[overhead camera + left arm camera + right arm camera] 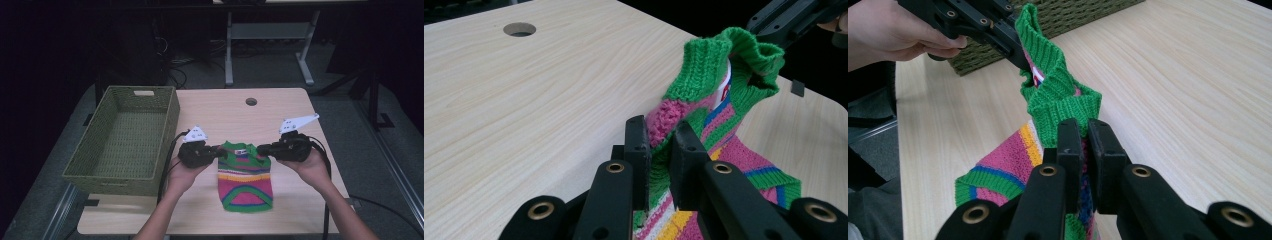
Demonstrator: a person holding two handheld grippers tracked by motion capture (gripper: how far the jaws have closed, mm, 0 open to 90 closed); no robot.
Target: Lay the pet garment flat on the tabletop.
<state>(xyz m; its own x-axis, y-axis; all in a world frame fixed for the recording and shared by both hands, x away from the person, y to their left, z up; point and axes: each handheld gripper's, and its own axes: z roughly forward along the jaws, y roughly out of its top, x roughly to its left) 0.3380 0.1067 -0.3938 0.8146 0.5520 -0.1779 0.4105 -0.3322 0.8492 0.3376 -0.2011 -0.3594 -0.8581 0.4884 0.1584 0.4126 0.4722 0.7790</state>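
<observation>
Closest to me, my forearms come in from the near edge of the table (280, 107), cut off at the elbows in the high view; my left gripper (220, 152) pinches one shoulder of the small striped sweater (245, 177), and my right gripper (259, 149) pinches the other shoulder, so the garment hangs between the two, its lower hem lying on the wood nearer to me than either gripper. In the left gripper view the jaws of my left gripper (659, 142) press together on pink and green knit; the cloth between the pads is hidden, and the sweater (724, 115) rises beyond them to the green collar, where a white label shows, too small to read. In the right gripper view my right gripper (1084, 137) clamps the green ribbing; the sweater (1048, 95) stretches away to my left gripper (1015, 52), whose jaw tips are buried in the collar. Left of my left gripper stands the green woven basket (125, 135), well apart from the sweater; beyond both grippers a round hole (251, 101) sits in the table top; past that, the dark floor and a desk frame are hard to make out.
</observation>
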